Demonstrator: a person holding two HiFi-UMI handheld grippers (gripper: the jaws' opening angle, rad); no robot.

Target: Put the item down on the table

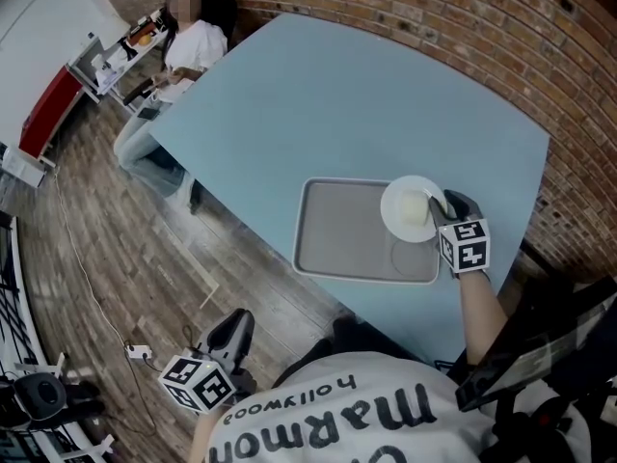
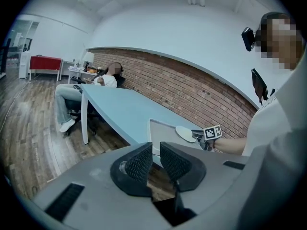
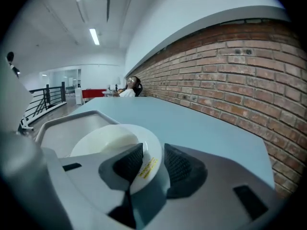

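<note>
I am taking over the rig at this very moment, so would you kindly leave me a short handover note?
Left gripper: empty, jaws slightly apart, held low off the table's near side.
Right gripper: jaws open, with the rim of the white plate between them, one pad clear of it.
The plate lies over the far right corner of the grey tray on the blue table.
Done: plate is down and the grip is off, as far as I can see.
Left: check that it sits steady, then draw the gripper back.

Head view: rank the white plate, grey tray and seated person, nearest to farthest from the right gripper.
1. White plate, its rim inside the right gripper.
2. Grey tray, just left of it, on the table.
3. Seated person, at the table's far left end.
</note>
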